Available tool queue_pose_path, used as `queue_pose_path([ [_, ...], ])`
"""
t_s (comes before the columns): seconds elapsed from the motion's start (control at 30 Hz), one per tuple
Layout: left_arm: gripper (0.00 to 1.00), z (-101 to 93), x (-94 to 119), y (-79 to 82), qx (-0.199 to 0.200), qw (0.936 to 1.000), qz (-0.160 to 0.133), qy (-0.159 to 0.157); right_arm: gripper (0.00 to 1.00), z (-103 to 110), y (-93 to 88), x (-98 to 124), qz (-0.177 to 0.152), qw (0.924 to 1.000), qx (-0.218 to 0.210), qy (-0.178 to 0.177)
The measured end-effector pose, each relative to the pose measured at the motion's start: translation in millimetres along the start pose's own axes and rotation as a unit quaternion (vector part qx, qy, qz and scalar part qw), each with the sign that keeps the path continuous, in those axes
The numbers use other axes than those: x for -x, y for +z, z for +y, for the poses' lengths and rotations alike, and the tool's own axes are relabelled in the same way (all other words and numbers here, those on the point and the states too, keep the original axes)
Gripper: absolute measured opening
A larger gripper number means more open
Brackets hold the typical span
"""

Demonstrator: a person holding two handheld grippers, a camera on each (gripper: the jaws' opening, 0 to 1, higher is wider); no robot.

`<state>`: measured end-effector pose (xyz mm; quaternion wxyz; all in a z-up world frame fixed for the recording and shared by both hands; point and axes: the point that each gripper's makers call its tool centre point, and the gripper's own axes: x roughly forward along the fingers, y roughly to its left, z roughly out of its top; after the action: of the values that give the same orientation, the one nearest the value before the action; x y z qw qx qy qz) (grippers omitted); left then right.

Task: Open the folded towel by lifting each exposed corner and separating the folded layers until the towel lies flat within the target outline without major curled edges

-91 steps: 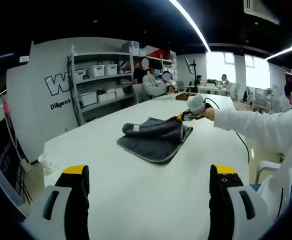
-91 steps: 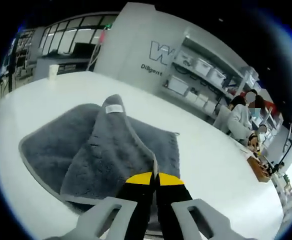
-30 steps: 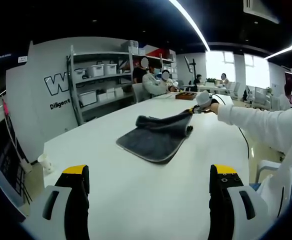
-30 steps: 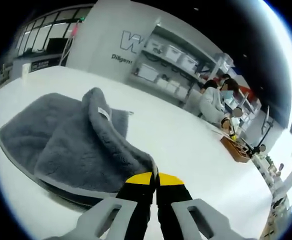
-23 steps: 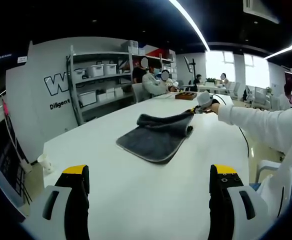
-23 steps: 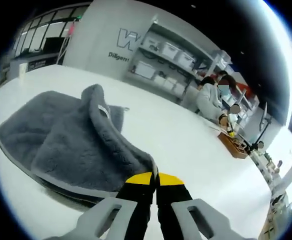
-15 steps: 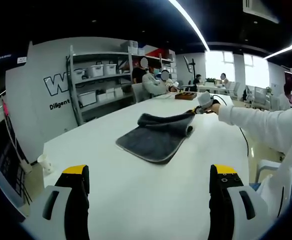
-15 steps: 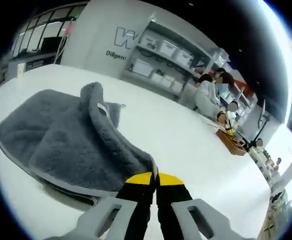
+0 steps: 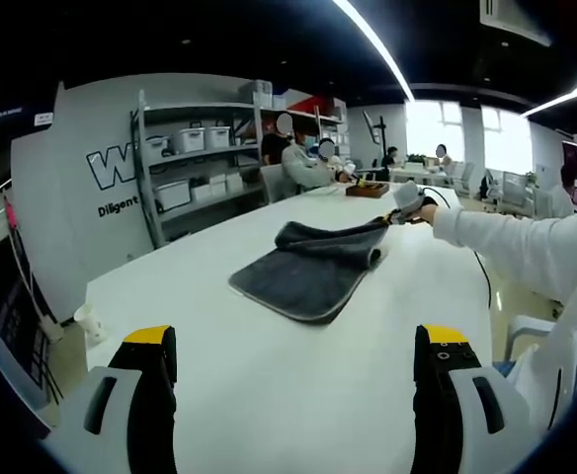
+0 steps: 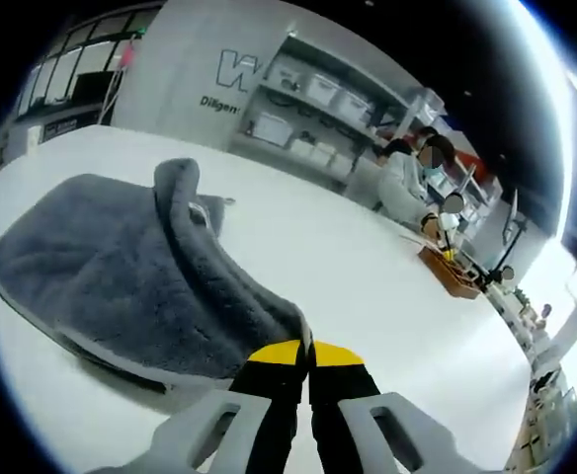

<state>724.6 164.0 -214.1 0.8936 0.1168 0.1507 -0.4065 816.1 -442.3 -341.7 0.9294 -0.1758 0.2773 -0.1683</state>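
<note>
Item, left gripper view, lower frame: left gripper (image 9: 293,395), jaws spread wide with nothing between them, over the white table (image 9: 269,395); centre frame, the grey towel (image 9: 303,276), partly folded, its top layer drawn up toward the right gripper (image 9: 399,209) at centre right, on the end of a white sleeve (image 9: 526,252). Item, right gripper view: towel spreads from left to centre, its pinched corner clamped between the closed jaws at bottom centre. Step judged: peeling the upper layer open; next, carry that corner outward and lay it flat.
</note>
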Motion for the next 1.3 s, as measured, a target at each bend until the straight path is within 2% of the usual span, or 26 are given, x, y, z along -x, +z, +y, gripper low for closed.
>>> queue_pose_path([
  [0.93, 0.99, -1.1, -0.8, -0.8, 0.001, 1.0, 0.002, 0.003, 0.0, -39.1, -21.3, 4.3, 0.016, 0.9991, -0.025, -0.029],
  [1.3, 0.99, -7.7, -4.9, -1.9, -0.004, 1.0, 0.006, 0.0, 0.0, -57.8, -31.0, 6.9, 0.022, 0.9982, -0.034, -0.043],
])
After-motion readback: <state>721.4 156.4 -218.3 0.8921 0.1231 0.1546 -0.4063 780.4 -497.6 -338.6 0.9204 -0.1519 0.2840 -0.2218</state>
